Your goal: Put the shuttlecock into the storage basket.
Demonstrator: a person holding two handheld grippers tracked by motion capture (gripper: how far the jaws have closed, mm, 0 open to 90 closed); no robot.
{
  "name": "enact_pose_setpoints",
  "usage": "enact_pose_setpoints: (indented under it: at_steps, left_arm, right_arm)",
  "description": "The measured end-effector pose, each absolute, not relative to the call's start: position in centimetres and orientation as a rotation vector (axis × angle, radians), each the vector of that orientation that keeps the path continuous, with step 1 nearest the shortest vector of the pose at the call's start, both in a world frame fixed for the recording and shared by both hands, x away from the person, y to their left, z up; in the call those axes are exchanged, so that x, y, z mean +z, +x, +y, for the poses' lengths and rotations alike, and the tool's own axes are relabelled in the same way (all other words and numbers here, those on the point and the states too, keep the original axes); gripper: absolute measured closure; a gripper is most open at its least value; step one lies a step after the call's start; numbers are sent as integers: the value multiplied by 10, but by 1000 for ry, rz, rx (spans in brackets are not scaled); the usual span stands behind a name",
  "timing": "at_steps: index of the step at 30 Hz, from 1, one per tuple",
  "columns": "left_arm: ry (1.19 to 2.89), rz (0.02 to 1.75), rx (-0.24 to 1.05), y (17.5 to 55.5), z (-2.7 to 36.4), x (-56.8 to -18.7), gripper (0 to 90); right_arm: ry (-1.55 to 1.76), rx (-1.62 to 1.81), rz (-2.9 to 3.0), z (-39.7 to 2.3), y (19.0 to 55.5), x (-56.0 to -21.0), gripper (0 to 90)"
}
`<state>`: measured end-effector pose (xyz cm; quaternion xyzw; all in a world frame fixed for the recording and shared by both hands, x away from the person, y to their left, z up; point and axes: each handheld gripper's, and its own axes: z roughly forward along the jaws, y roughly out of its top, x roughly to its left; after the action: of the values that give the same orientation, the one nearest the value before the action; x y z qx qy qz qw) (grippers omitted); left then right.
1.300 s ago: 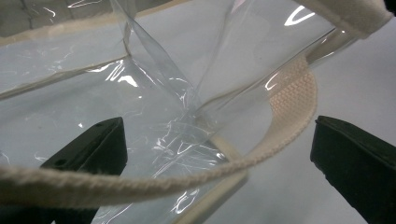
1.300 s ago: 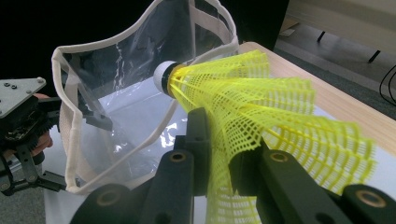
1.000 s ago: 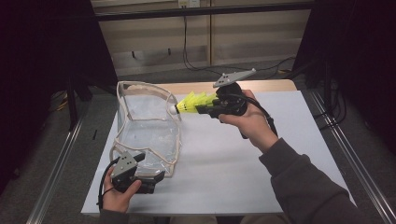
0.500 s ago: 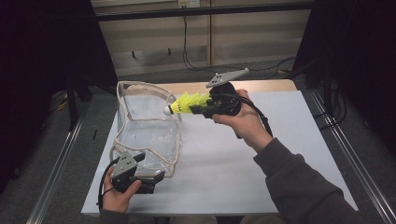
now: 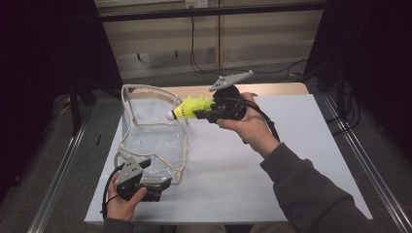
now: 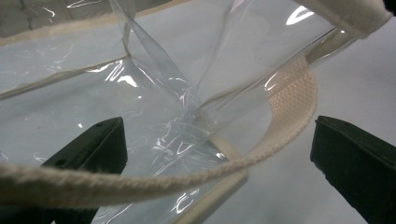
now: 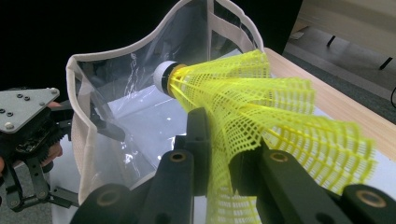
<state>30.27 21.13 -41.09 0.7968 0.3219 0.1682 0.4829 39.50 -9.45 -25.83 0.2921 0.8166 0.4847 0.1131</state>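
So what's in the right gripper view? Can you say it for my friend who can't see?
The right gripper pinches the net skirt of a yellow shuttlecock, its white tip aimed at the open top of a clear plastic bag with cream edging. Farther off on the left, the left gripper sits at the bag's side, on a white table.

Both tongs are black, boxy tools, each topped by a grey three-cornered plate dotted with small screws. The right tongs (image 5: pixel 198 115) have jaw arms with brass-coloured pivot rings; the left tongs (image 5: pixel 167 183) end in blunt black pads. A black cable trails from each. The right arm wears a grey sleeve (image 5: pixel 311 194).
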Motion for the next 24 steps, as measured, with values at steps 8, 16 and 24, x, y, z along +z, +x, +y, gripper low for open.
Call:
enact_pose_setpoints:
  at_steps: [8, 16, 24]
  left_arm:
    - [1945, 781, 409, 303, 212, -411, 38]
    - [1942, 782, 409, 303, 212, -411, 38]
    - [1945, 783, 409, 302, 212, -411, 38]
  right_arm:
    - [840, 1424, 2401, -86, 395, -258, 796]
    - [838, 1420, 2408, -81, 396, -259, 796]
    - [834, 1416, 2410, -77, 396, -261, 796]
